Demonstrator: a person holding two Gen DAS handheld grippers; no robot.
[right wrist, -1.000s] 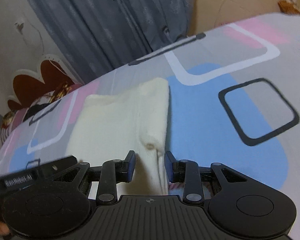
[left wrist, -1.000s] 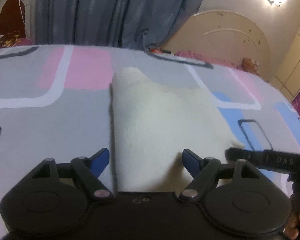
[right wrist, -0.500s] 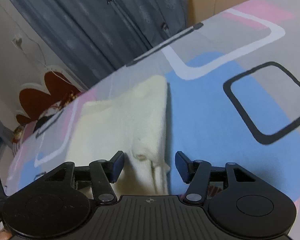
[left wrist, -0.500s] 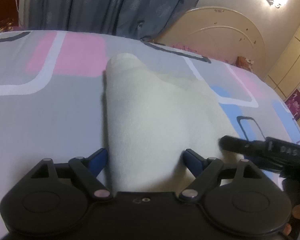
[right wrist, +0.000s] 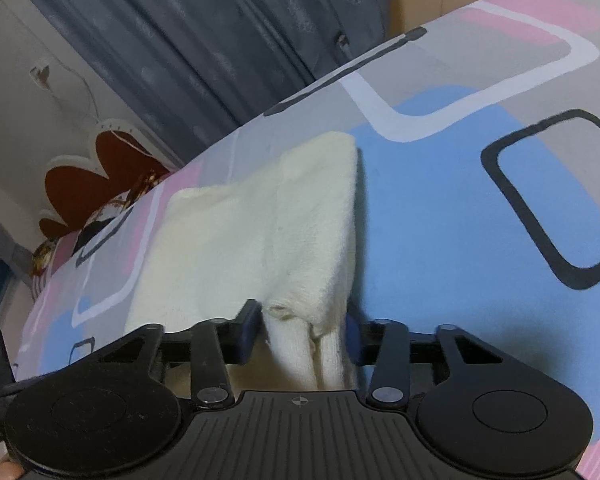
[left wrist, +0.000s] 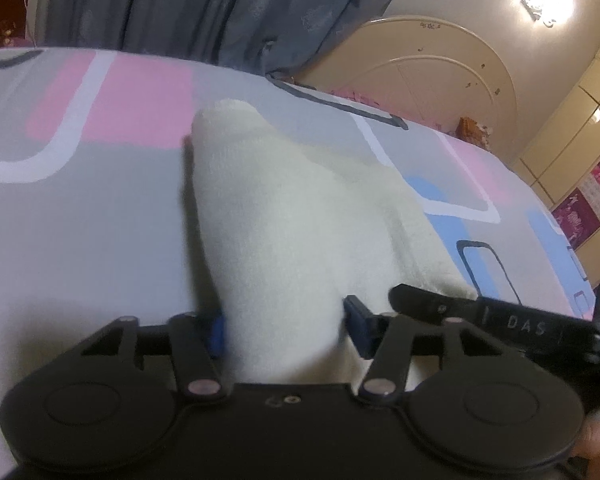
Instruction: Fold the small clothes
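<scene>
A cream knitted garment (left wrist: 284, 208) lies folded lengthwise on the patterned bedsheet (left wrist: 80, 240). My left gripper (left wrist: 286, 326) is at its near edge, left side. Its jaws are closing and the blue pads press a bunched ridge of the cloth between them. In the right wrist view the same garment (right wrist: 260, 232) runs away from my right gripper (right wrist: 300, 334). Those jaws are closing too, pinching the near right corner with its folded layers. A black finger of the right gripper (left wrist: 480, 312) shows at the right of the left wrist view.
The bedsheet (right wrist: 440, 220) spreads wide to the right of the garment. Grey curtains (left wrist: 180, 4) hang past the far edge of the bed. A cream headboard (left wrist: 432, 64) stands at the far right, with wardrobe doors (left wrist: 580, 128) beyond it.
The left jaws have narrowed from wide apart onto the cloth, which now bunches up between them. The right jaws widened, then narrowed onto the corner. Both hands have stayed almost in place.
</scene>
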